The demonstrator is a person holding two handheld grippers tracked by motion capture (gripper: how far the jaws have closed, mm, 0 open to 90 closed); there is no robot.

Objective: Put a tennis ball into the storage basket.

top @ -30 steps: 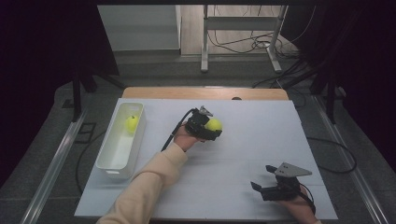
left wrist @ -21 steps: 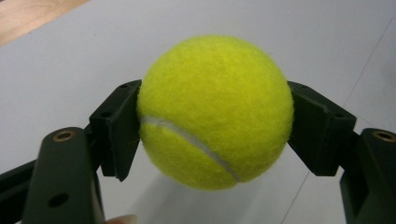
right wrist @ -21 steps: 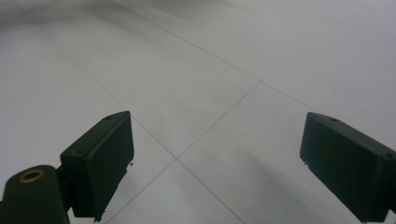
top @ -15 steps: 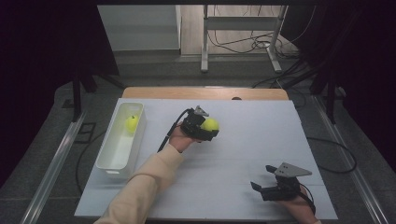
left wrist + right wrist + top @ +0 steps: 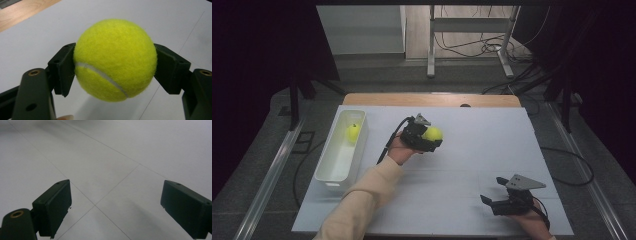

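The left claw [image 5: 428, 137] is clenched on a yellow tennis ball [image 5: 432, 133]; in the left gripper view its two black pads press the ball [image 5: 115, 60] from both sides, and the ball hangs above the white counter [image 5: 472, 150] with its shadow under it. Well to the left of this claw stands a white bin [image 5: 331, 167] near the counter edge, and a second yellow ball [image 5: 353, 132] lies inside it at the far end. Well apart, near the front right corner of the counter, the right claw [image 5: 492, 200] rests released, its jaws wide with nothing between them.
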